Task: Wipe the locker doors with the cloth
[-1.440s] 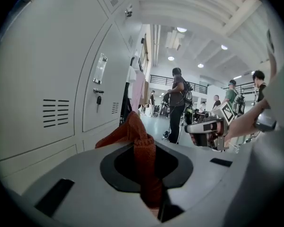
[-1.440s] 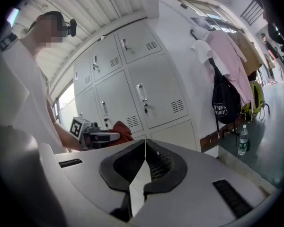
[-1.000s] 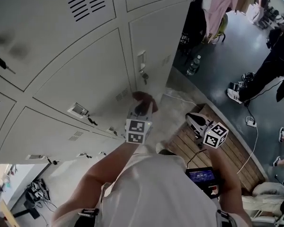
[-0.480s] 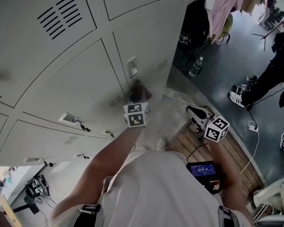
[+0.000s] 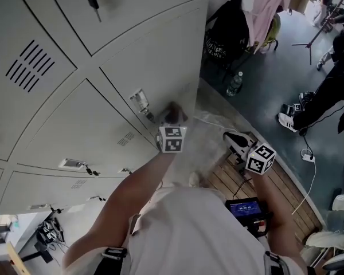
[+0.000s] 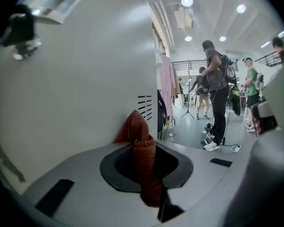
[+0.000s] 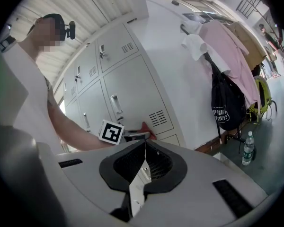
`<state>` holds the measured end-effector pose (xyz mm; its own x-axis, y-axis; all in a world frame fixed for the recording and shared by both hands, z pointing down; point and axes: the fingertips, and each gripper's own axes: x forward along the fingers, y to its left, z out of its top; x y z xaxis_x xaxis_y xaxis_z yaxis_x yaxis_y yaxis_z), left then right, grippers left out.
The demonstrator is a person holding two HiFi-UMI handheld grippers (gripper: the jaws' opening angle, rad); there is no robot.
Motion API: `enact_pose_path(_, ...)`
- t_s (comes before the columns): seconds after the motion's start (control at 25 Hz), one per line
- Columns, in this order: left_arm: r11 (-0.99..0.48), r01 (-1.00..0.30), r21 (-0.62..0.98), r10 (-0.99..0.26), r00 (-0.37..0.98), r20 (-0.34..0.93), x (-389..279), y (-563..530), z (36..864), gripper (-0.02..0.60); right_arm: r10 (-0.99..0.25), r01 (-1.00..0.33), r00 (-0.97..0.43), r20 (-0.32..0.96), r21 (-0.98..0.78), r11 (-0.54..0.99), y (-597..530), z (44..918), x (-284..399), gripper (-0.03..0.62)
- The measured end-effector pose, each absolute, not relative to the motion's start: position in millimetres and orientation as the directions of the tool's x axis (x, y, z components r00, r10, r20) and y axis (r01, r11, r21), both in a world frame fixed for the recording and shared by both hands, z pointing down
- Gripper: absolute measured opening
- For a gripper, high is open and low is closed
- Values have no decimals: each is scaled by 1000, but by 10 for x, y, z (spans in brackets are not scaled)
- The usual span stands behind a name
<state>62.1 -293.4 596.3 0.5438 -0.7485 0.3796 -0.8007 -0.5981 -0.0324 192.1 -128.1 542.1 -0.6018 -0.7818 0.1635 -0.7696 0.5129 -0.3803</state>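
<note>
The cloth (image 6: pixel 143 145) is rust-red and waffle-textured, bunched into a roll and pinched in the left tool (image 5: pixel 171 120). Its free end presses against a pale grey locker door (image 5: pixel 166 56), just beside the latch (image 5: pixel 139 102).

Readable text: none.
Backpack (image 7: pixel 226 109) print: white lettering, too small to read.
Screen (image 5: pixel 244 210): lit blue, lines too blurred to read.
Bottle (image 7: pixel 247 148) label: too small to read.
</note>
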Motion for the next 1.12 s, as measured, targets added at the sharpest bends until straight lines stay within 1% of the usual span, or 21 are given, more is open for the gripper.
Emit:
enact_pose_path(0.16,-644,-764,-40,-715,582,388,988,-3079,5890,38,-791,-775,-591,161,-386,500,-1293,5450,2090,17)
enact_pose_path(0.32,-657,-753,-38,-701,591,398,1285,-3242,5879,38,-796,-779,-584,159,-387,494,-1340,5463,2246,17)
enact_pose_path(0.44,-640,-768,-20,-714,585,385,1425,-3334,5789,38,-791,-775,-590,165,-389,497,-1374,5480,2349,17)
enact_pose_path(0.56,-615,-789,1,-741,578,342,1477,-3331,5622,38,-788,-769,-593,164,-404,495,-1405,5509,2426,17)
enact_pose_path(0.72,-596,-803,-15,-783,576,235,1448,-3320,5200,38,-770,-746,-621,143,-410,525,-1555,5485,2387,17)
enact_pose_path(0.92,-542,-840,13,-833,539,124,1246,-3179,4729,38,-724,-700,-679,126,-407,586,-1718,5444,2162,17)
enact_pose_path(1.0,-503,-863,45,-858,505,89,1061,-3080,4548,38,-700,-682,-702,129,-406,609,-1770,5442,2072,17)
enact_pose_path(1.12,-439,-889,132,-893,448,43,669,-2932,4267,38,-672,-658,-728,134,-410,632,-1851,5460,1967,17)
